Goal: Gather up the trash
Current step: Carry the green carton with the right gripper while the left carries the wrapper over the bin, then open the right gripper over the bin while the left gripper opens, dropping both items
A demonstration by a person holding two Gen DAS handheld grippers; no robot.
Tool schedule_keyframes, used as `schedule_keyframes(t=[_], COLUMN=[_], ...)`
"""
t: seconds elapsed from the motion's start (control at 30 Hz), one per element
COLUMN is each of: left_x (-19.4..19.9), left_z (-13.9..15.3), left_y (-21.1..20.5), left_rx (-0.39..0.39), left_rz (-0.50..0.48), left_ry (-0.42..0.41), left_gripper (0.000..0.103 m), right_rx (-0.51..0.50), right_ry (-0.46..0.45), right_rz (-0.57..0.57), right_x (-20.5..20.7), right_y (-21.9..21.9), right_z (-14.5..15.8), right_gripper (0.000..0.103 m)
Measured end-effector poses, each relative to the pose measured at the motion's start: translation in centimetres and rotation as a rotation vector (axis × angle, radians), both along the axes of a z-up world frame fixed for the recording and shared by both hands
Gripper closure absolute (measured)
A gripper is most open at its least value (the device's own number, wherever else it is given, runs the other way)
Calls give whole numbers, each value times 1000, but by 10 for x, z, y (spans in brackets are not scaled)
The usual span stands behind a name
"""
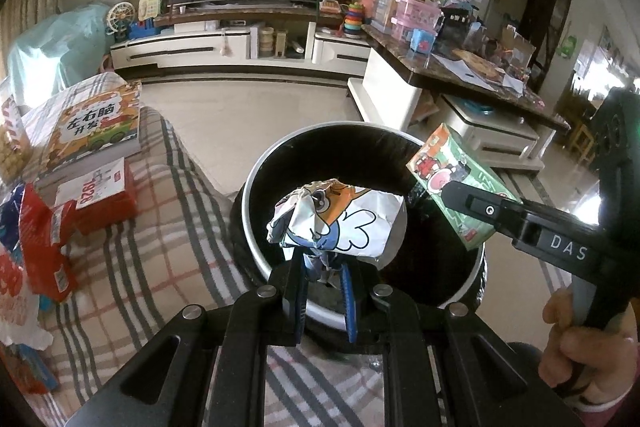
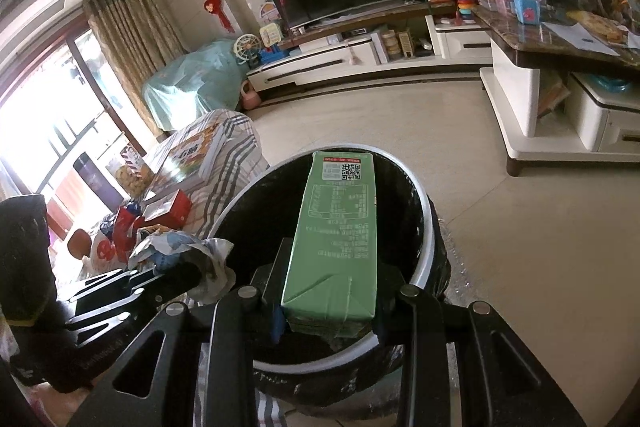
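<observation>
A round bin [image 1: 256, 183] with a white rim and black liner stands on the floor beside the couch; it also shows in the right wrist view [image 2: 430, 223]. My left gripper [image 1: 322, 267] is shut on a crumpled cartoon wrapper [image 1: 340, 219] and holds it over the bin's mouth. My right gripper [image 2: 332, 291] is shut on a green drink carton [image 2: 340, 227], held over the bin. In the left wrist view the carton [image 1: 452, 183] and the right gripper [image 1: 460, 195] come in from the right. The left gripper's wrapper [image 2: 192, 251] shows at the left of the right wrist view.
A checked couch cover [image 1: 160, 247] holds books [image 1: 96, 131], a red box [image 1: 104, 199] and red snack bags [image 1: 44, 247]. A TV stand [image 1: 240, 47] lines the far wall. A cluttered coffee table [image 1: 460, 71] stands at right. Tiled floor [image 2: 520, 247] surrounds the bin.
</observation>
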State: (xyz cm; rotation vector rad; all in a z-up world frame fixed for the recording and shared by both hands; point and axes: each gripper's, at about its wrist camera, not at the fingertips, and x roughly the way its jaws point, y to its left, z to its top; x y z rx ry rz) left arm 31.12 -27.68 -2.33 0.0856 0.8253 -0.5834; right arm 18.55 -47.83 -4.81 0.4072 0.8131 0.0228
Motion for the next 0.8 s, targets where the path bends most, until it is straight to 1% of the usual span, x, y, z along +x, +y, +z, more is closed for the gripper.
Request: schedule_keyframes(t=[0.27,0.37,0.4,0.43,0.5,0.53,0.57,0.6,0.73,0.8], left_x=[13,14,13,14,13,11,9,7,-3,-9], left_z=[0,1,1,1,2,2,4,4,6,6], left_y=[-11,-13,-13,-13,-11,-11,-9,-8,2,11], left_rx=[-1,-2,-2,-5,-7,-7,-8,-8,-23,-34], left_rz=[13,21,25,31,35,37,41,43,59,73], left_ry=[20,23,23,21,15,10,4,1,-3,-1], left_gripper=[86,79,74,71,60,58,57,56,52,50], right_rx=[6,5,4,5,9,12,16,22,29,35], right_ry=[15,22,23,24,21,20,18,14,-7,-20], right_rz=[1,-4,-6,-9,-16,-19,-23,-26,-33,-35], right_x=[11,14,14,14,12,12,11,10,5,2], right_y=[-5,-6,-6,-6,-7,-8,-8,-9,-7,-4], right_z=[-4,-5,-5,-5,-4,-4,-3,-2,4,7], right_gripper=[71,69,67,67,66,64,60,54,46,34])
